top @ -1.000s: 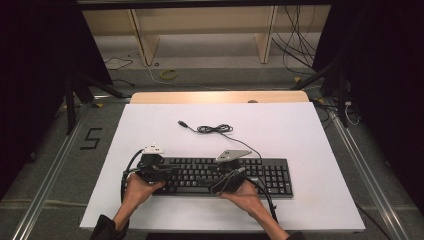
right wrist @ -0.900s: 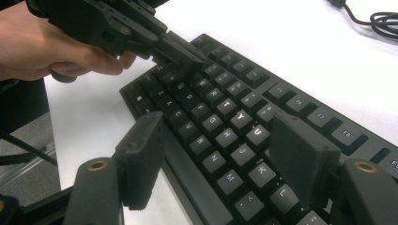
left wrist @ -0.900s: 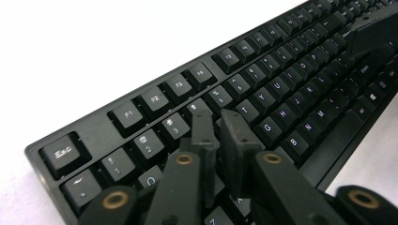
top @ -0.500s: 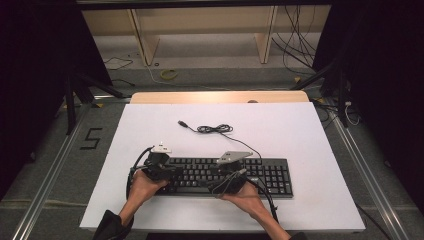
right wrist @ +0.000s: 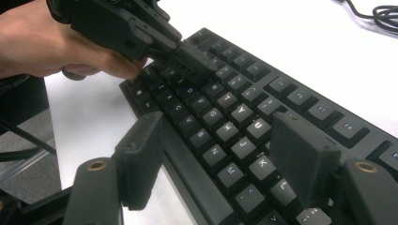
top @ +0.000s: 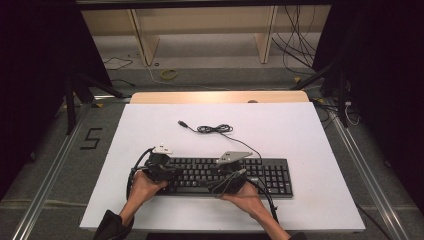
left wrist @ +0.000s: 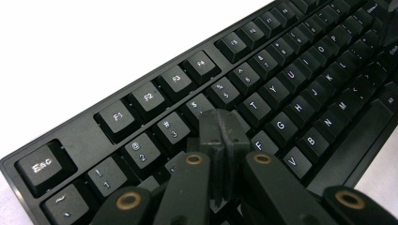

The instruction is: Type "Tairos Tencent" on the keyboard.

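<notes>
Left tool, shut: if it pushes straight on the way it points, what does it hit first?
The left tool points down at the keyboard; it would likely meet the keys around R and 4 first, though contact depth is unclear.

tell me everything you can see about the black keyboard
The keyboard is black, apparently plastic, full-size with white legends, function row and number pad. It lies flat on the white table, its thin cable coiled beyond it. The left gripper, jaws shut, presses its tips onto keys near E and R.

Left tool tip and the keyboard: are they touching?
Touching. In the left gripper view the shut left tool rests its tip on the keyboard keys near the 4 and R; the right gripper view shows it pressed down there too.
</notes>
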A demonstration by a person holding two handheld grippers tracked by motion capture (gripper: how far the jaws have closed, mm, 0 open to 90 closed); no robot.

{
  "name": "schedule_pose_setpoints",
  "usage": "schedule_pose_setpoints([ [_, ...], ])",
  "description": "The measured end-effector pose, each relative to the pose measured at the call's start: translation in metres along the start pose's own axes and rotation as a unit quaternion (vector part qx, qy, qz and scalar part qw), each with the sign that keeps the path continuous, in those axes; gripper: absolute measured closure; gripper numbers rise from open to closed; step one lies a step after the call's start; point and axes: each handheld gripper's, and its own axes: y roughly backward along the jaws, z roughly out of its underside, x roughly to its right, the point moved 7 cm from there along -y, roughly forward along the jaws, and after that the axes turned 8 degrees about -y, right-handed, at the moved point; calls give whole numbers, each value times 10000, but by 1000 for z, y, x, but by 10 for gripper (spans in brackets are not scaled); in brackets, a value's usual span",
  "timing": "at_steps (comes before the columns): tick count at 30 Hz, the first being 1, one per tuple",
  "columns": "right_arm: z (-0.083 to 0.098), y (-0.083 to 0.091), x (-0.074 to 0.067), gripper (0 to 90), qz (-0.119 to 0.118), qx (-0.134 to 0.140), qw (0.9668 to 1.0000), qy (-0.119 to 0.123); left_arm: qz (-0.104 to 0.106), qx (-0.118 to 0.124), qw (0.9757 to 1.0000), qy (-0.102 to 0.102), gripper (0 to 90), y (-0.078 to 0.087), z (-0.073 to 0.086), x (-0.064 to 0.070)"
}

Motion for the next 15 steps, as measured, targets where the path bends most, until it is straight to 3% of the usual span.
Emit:
schedule_pose_setpoints([
  [6, -1, 0, 0, 368, 14, 22, 10000, 6, 15, 102, 9999, 56, 884, 4, -3, 1],
  [15, 0, -1, 0, 434, 84, 31, 9999, 81, 181, 339, 9990, 211, 705, 17, -9, 4],
])
